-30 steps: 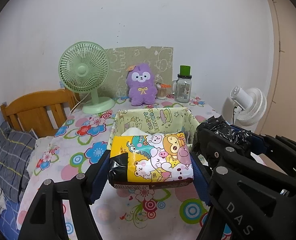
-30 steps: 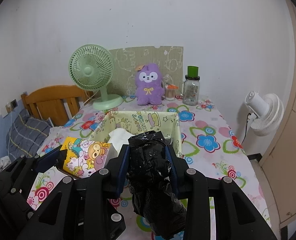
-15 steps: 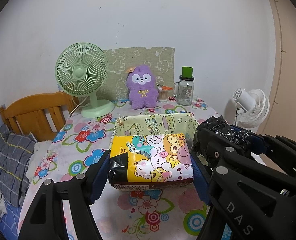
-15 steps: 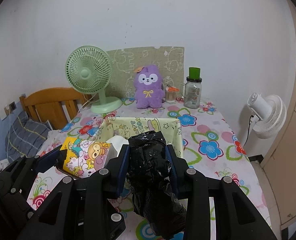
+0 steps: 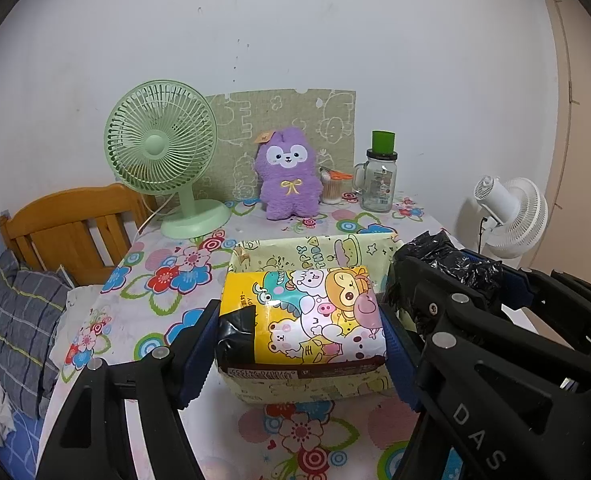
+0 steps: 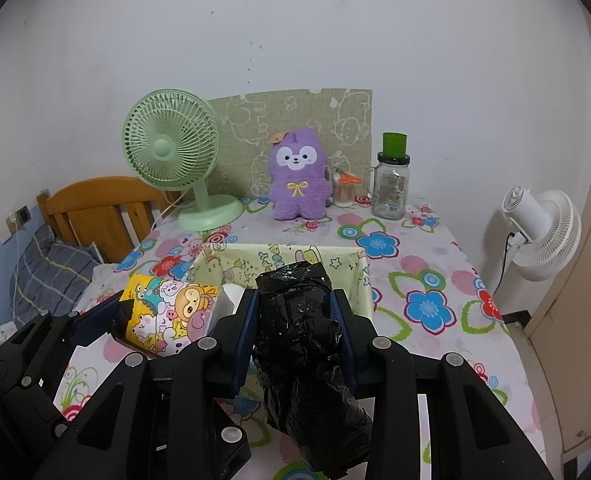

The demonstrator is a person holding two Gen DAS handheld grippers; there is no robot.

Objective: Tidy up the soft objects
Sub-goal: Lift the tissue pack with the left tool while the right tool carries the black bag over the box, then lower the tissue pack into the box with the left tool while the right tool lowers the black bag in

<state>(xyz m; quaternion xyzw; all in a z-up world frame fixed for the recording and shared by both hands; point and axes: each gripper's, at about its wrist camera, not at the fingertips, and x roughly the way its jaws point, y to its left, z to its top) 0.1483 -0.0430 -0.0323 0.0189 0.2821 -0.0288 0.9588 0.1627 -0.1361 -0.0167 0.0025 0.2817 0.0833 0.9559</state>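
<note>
My left gripper (image 5: 301,320) is shut on a yellow cartoon-printed tissue pack (image 5: 307,312), held over the near part of a pale yellow fabric box (image 5: 315,248) on the flowered table. Beside it on the right, my right gripper (image 6: 294,312) is shut on a crumpled black plastic bag bundle (image 6: 299,344), also over the box (image 6: 255,260). Something white (image 6: 231,296) lies inside the box. A purple plush toy (image 5: 289,174) sits upright at the table's back. In the right wrist view the tissue pack (image 6: 167,320) shows at lower left.
A green desk fan (image 5: 161,152) stands back left, a glass jar with a green lid (image 5: 379,180) and a small toothpick pot (image 5: 331,188) back right. A white fan (image 5: 511,216) stands off the table's right edge. A wooden headboard (image 5: 67,224) and striped pillow (image 5: 19,320) lie left.
Both grippers have moved forward toward the box with their loads; the box now sits under and right behind the tissue pack and the bag. Neither grip has changed.
</note>
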